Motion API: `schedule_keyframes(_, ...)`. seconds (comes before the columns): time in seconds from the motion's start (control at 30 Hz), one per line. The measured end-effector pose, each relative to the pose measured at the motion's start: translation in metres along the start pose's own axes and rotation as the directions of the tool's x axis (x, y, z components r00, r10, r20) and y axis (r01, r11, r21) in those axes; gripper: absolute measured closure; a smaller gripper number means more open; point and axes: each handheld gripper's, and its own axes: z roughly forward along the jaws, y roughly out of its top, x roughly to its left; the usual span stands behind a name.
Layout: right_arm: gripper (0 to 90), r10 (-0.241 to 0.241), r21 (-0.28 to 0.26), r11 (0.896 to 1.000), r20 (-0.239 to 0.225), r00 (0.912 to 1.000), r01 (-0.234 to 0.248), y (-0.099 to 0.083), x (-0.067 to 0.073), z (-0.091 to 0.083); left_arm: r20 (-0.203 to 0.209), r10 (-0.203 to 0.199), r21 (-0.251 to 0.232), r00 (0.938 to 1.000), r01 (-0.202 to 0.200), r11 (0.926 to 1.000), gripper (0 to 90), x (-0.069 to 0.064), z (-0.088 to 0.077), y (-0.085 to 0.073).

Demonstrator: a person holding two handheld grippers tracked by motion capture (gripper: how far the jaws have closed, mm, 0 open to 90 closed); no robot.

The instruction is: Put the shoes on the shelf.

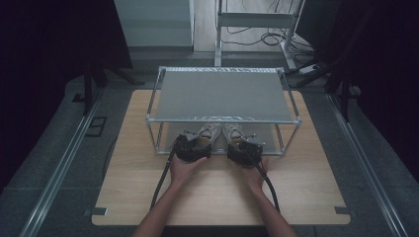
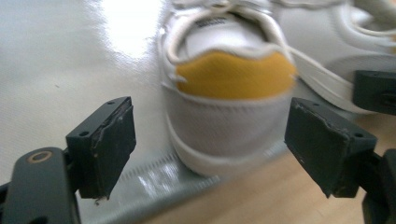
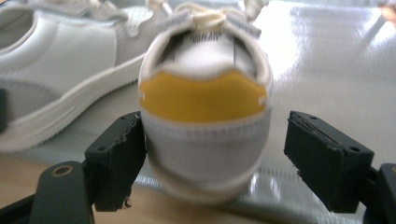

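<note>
Flanking two white sneakers from the counter edge, left tool and right tool both gape released around yellow-tabbed heels of left shoe and right shoe, side by side on the rack's lower shelf.

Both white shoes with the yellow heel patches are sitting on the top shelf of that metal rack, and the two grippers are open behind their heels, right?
Not quite. The high view shows the shoes on the bottom shelf of the rack; its top shelf is bare. The rest holds: left gripper and right gripper are open behind the heels.
</note>
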Motion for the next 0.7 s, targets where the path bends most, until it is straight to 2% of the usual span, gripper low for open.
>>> schedule_keyframes(0.07, 21.6, -0.001, -0.004, 1.000, -0.015, 0.9999, 0.001, -0.004, -0.001, -0.005, 0.037, 0.017, -0.001, 0.9992, -0.017, 0.9999, 16.7, 0.000, -0.007, -0.005)
schedule_keyframes(0.1, 21.6, -0.001, -0.004, 1.000, -0.015, 0.9999, 0.001, -0.004, -0.001, -0.005, 0.037, 0.017, -0.001, 0.9992, -0.017, 0.9999, 17.4, 0.000, -0.007, -0.005)
schedule_keyframes(0.13, 21.9, -0.003, 0.003, 1.000, -0.037, 0.9993, 0.003, -0.007, -0.003, -0.007, 0.049, 0.026, 0.009, 0.9985, -0.026, 0.9996, 17.6, 0.000, -0.008, -0.006)
schedule_keyframes(0.23, 22.5, -0.006, 0.015, 1.000, -0.041, 0.9991, 0.007, -0.008, -0.005, -0.008, 0.060, 0.027, 0.022, 0.9978, -0.029, 0.9994, 17.8, 0.001, -0.007, -0.008)
schedule_keyframes(0.3, 23.8, -0.003, 0.026, 1.000, -0.051, 0.9987, 0.005, -0.009, -0.006, -0.007, 0.068, 0.020, 0.031, 0.9975, -0.022, 0.9993, 18.9, 0.001, -0.005, -0.010)
schedule_keyframes(0.37, 25.0, -0.004, 0.041, 0.999, -0.062, 0.9981, 0.007, -0.009, -0.007, -0.007, 0.075, -0.027, 0.040, 0.9968, 0.024, 0.9989, 19.7, -0.003, -0.003, -0.012)
schedule_keyframes(0.47, 31.6, -0.008, 0.047, 0.999, -0.071, 0.9975, 0.011, -0.010, -0.006, -0.006, 0.076, -0.028, 0.037, 0.9967, 0.025, 0.9990, 24.4, -0.003, -0.002, -0.013)
schedule_keyframes(0.6, 33.0, -0.008, 0.041, 0.999, -0.070, 0.9975, 0.011, -0.010, -0.006, -0.006, 0.066, -0.034, 0.031, 0.9973, 0.032, 0.9990, 27.1, -0.003, -0.001, -0.014)
schedule_keyframes(0.7, 33.1, -0.019, 0.037, 0.999, -0.069, 0.9975, 0.021, -0.009, -0.005, -0.006, 0.048, -0.029, 0.022, 0.9984, 0.028, 0.9994, 33.1, -0.004, -0.001, -0.014)
